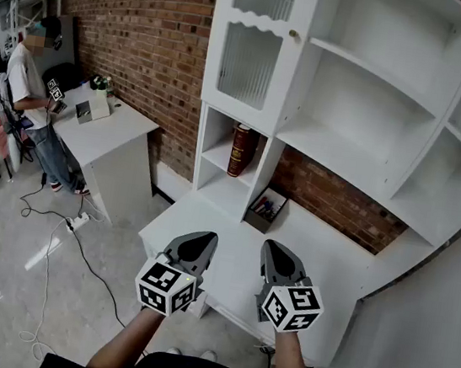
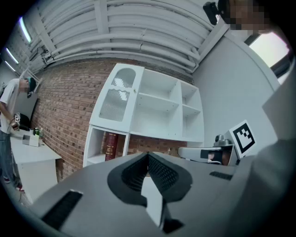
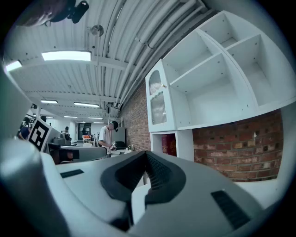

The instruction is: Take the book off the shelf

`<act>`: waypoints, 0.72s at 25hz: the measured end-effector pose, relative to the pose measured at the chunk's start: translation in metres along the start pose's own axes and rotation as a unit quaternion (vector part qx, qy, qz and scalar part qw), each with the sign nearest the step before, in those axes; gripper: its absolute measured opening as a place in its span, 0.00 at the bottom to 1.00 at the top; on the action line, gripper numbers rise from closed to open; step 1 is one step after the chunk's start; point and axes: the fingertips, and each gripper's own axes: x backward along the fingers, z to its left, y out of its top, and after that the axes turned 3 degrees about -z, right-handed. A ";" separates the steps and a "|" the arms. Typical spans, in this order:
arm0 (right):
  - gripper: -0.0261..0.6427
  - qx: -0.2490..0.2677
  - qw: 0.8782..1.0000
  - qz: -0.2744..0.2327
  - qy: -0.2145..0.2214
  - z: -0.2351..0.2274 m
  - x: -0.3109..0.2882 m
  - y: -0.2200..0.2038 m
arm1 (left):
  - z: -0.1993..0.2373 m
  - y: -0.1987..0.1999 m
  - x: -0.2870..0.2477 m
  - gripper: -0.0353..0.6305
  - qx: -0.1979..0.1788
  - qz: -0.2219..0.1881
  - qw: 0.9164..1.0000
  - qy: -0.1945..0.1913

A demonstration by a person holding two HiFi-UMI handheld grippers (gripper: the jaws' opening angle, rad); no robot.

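The book (image 1: 240,149) is dark red and stands upright on the shelf (image 1: 338,147), in the narrow open compartment at the lower left. This compartment is just under a door (image 1: 249,62) with ribbed glass. The book leans a little against the right wall of its compartment, and no gripper touches it. The other compartments of the shelf that can be seen hold nothing. Behind the shelf is a brick wall (image 1: 150,31).

Under the shelf is a white desk (image 1: 336,279). On it, below and a little to the right of the book, sits a small open box (image 1: 265,208) with some small items inside; what they are I cannot tell.

Both grippers are held low and level over the front part of the desk, side by side and well apart from the book. The left gripper (image 1: 203,239) has its two jaws pressed together at the tips, with nothing between them — its own view shows this clearly. The right gripper (image 1: 277,249) looks the same in its own view: the jaws meet at the tips and hold nothing. In the left gripper view the book (image 2: 110,146) appears far ahead and to the left of the jaws; in the right gripper view the book (image 3: 169,144) appears ahead, slightly to the right.

At the far left a person (image 1: 32,83) stands by a second white table (image 1: 110,132), and a cable (image 1: 77,242) lies on the floor near it.
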 end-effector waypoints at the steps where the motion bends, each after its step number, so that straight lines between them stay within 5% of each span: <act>1: 0.07 0.000 1.000 0.001 0.001 0.000 -0.001 0.000 | 0.000 0.000 0.000 0.08 0.000 0.000 1.000 0.000; 11: 0.07 -0.005 1.000 -0.003 0.015 -0.008 -0.009 -0.003 | 0.004 -0.004 -0.012 0.08 -0.005 0.001 1.000 0.013; 18: 0.07 0.042 0.997 0.008 0.061 -0.005 -0.012 -0.011 | -0.003 -0.008 -0.031 0.08 -0.022 0.000 0.999 0.025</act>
